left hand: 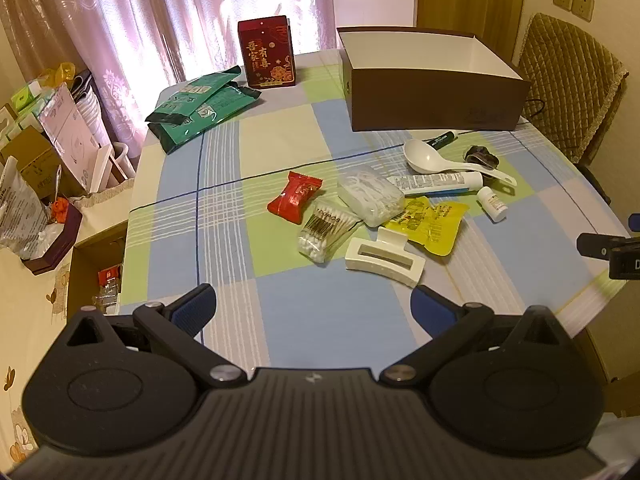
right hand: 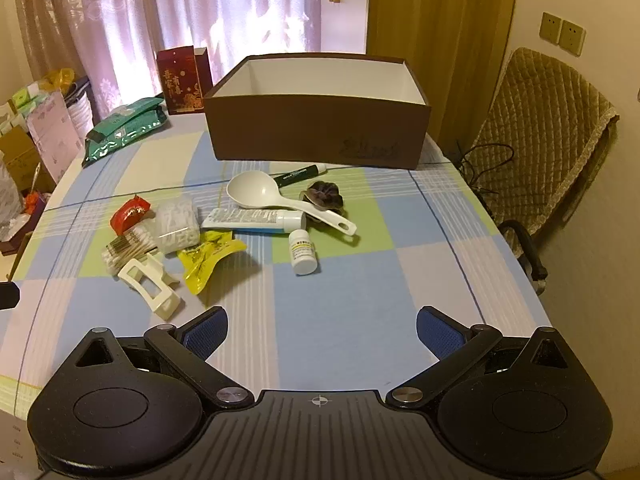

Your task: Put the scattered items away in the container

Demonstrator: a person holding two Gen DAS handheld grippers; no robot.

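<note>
Both the left claw (left hand: 312, 308) and right claw (right hand: 322, 330) gape wide, empty, above the checked bench (right hand: 360, 300). Scattered items, including a white spoon (right hand: 272, 196) and pill bottle (right hand: 303, 256), lie before the brown, white-lined box (right hand: 316, 120). Curtains (left hand: 160, 20) hang behind. Only the left view shows the side shelf clutter (left hand: 44, 152).

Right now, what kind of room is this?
Probably a room in someone's home: a table under a checked tablecloth, a padded chair beside it, and curtains over a bright window.
</note>
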